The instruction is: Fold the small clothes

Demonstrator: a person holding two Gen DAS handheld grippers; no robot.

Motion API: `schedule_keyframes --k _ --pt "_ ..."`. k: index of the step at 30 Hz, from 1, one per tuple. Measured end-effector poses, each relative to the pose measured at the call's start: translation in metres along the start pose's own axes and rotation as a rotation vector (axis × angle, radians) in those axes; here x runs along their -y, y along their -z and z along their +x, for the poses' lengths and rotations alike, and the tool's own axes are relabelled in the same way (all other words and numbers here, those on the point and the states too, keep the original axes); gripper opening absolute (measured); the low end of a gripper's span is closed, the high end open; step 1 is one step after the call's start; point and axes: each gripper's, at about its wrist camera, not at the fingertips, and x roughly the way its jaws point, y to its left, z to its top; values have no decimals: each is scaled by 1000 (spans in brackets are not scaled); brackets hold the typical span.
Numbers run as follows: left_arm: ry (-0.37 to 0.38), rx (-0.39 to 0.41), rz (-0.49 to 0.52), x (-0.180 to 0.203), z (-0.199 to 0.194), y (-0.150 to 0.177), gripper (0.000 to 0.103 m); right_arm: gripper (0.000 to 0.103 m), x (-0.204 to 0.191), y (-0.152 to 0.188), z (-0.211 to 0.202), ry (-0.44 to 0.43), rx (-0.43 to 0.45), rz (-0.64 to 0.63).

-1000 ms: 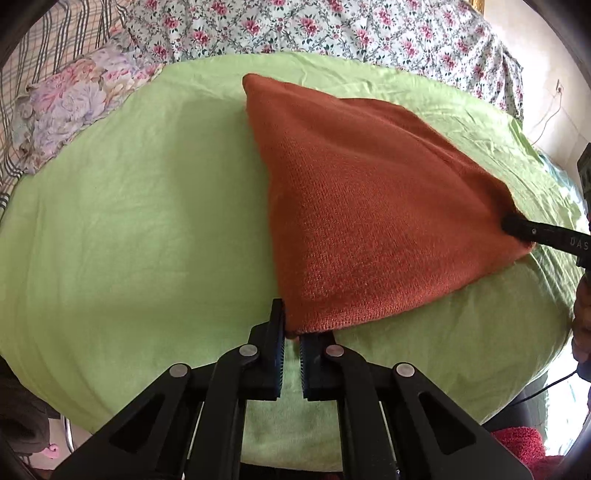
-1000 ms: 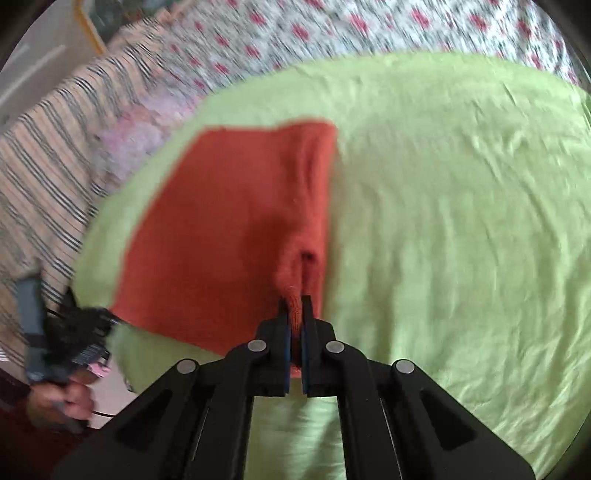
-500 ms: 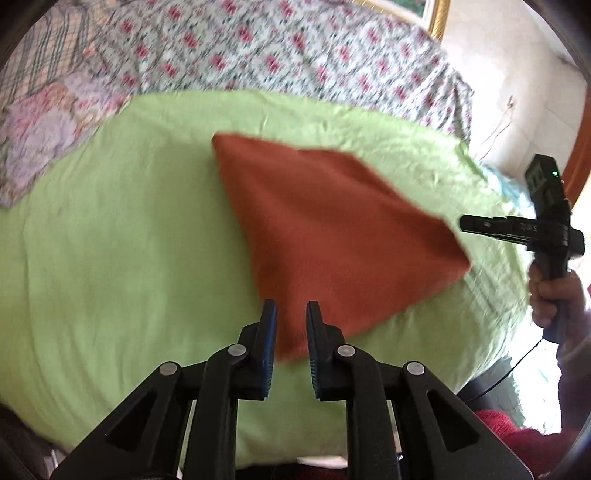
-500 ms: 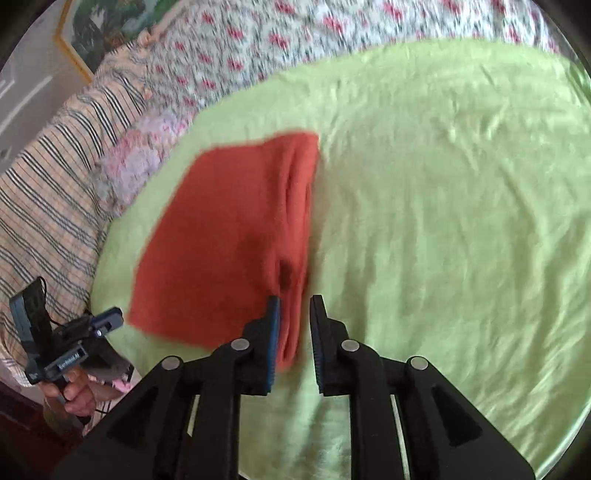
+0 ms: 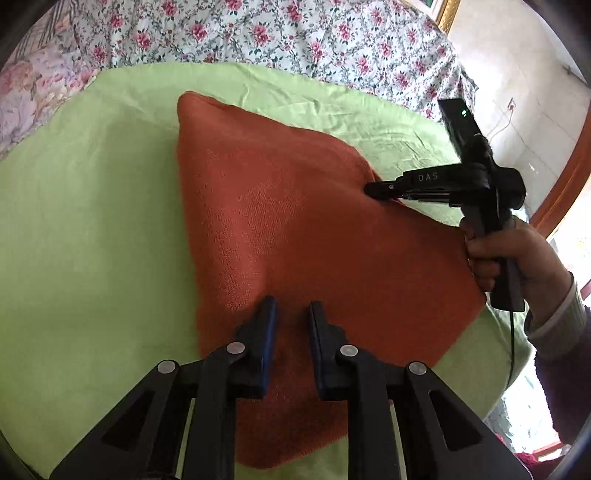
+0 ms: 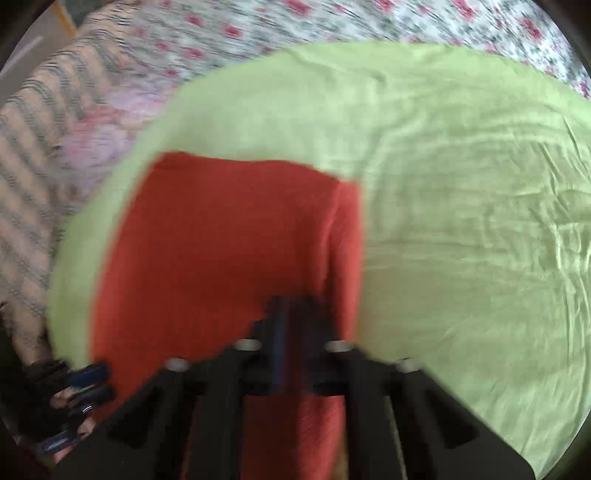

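A folded orange-red knit garment (image 5: 295, 229) lies flat on the lime green sheet (image 5: 92, 240). My left gripper (image 5: 291, 314) is open and empty, its fingers hovering over the garment's near part. In the left wrist view my right gripper (image 5: 373, 189) reaches in from the right, its tips over the garment's far right edge. The right wrist view is motion-blurred: the garment (image 6: 221, 251) fills the left centre, and the right gripper (image 6: 293, 310) sits over it with a narrow gap between the jaws.
The green sheet (image 6: 461, 221) covers a bed with floral bedding (image 5: 295, 33) behind and a striped blanket (image 6: 33, 155) to the left. A hand (image 5: 513, 251) holds the right gripper's handle. The bed edge runs at the near right.
Both grippers opened and let go of the garment's corners. The garment now lies flat. Both grippers then moved forward over the garment.
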Motion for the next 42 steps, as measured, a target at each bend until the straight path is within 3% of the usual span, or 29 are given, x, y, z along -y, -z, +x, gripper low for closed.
schedule_keyframes --k 2,9,13,19,22,28,33,36,37,42 --pt "-8 4 -13 1 0 0 17 0 19 -1 8 -69 0 76" --pt "27 1 -57 -7 -1 0 17 4 7 4 -18 -58 41 60" --pt "12 3 -53 -3 -1 1 17 4 -3 38 -59 -128 73 22" --pt "9 4 -49 1 -6 7 15 0 15 102 -69 -100 56 30" --pt "-7 -9 -29 3 -11 17 15 0 30 111 -69 -148 98 94" --pt "-21 1 -54 0 -24 39 16 0 26 111 -73 -130 127 95" --pt "-25 2 -76 -3 -36 49 17 6 16 119 -92 -120 151 88" --pt "-41 -5 -82 -4 -40 51 18 23 10 127 -104 -125 169 82" --pt "-42 -4 -84 -3 -43 52 21 29 8 129 -107 -126 171 79" --pt "-58 5 -78 1 -53 54 39 30 -6 146 -115 -132 162 53"
